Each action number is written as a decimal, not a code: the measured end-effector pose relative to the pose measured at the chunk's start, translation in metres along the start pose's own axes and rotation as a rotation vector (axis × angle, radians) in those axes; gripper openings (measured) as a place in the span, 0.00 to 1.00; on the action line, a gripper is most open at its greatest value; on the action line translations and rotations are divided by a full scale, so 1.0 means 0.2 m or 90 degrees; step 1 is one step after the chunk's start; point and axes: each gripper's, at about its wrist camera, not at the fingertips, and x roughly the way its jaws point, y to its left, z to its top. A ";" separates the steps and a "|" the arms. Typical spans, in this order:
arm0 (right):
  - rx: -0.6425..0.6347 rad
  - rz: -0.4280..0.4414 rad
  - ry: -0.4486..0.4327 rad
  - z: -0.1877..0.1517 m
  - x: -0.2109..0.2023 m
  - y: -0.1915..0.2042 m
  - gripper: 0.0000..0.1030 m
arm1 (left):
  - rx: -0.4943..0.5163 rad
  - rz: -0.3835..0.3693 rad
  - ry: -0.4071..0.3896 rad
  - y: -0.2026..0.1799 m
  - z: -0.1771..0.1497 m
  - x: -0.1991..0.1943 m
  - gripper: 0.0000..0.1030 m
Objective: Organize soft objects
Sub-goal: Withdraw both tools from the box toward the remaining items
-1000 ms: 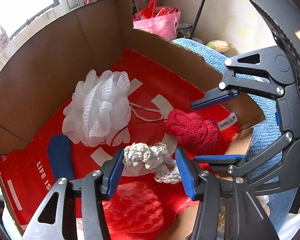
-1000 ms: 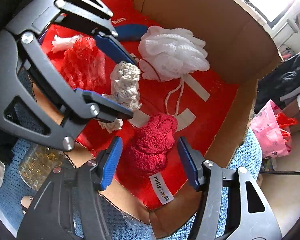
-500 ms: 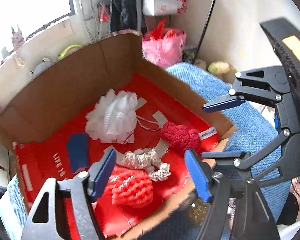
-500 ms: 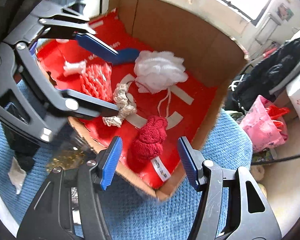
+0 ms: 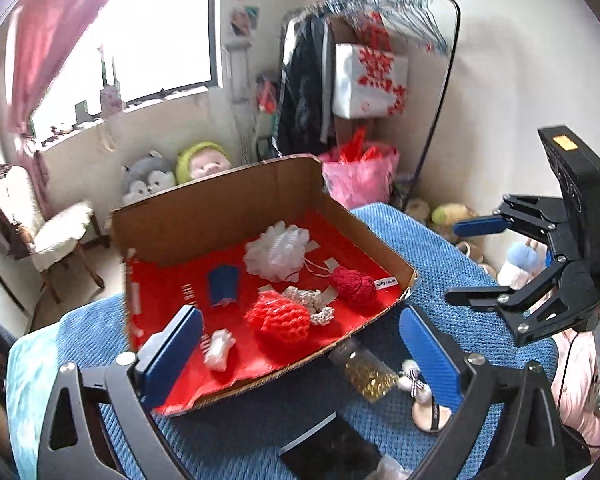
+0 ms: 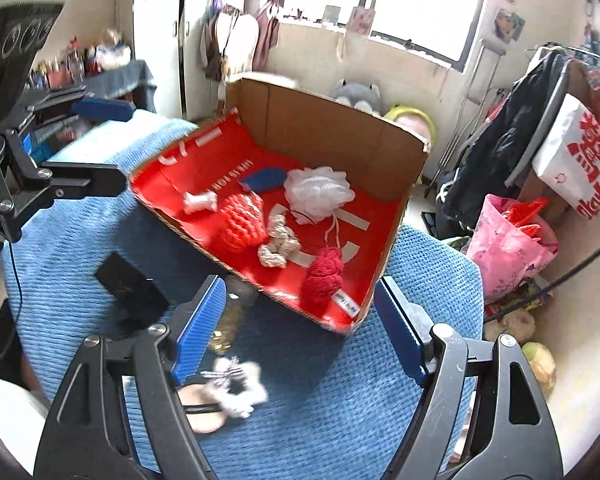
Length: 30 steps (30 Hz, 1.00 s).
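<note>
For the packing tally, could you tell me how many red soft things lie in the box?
2: a red mesh ball near the box's open front, and a dark red knitted piece by its right wall.

A: What can't be made out here?

B: The print on the cardboard box's (image 6: 332, 128) red floor is too small and smeared to read, and so is the tag on the dark red knit piece (image 6: 322, 276).

A: Anything covered?

B: The box's front edge hides part of the jar of gold beads (image 5: 366, 374), and the right gripper's (image 6: 300, 324) 2 fingers cover part of the white furry bow (image 6: 236, 386), itself a blur.

A: Cut off?

B: The black flat item (image 5: 332, 450) runs out at the bottom edge of the left view.
</note>
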 end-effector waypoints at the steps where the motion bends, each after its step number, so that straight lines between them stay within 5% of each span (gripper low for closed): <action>1: 0.005 0.001 -0.007 -0.01 -0.03 0.01 0.79 | -0.004 0.010 -0.012 0.00 -0.03 -0.05 1.00; 15: 0.072 -0.008 -0.098 -0.36 -0.30 0.29 0.90 | -0.138 0.036 -0.093 0.01 -0.52 -0.35 1.00; 30: 0.183 -0.046 -0.048 -0.74 0.00 0.38 0.90 | -0.176 0.051 -0.021 -0.13 -0.92 -0.11 1.00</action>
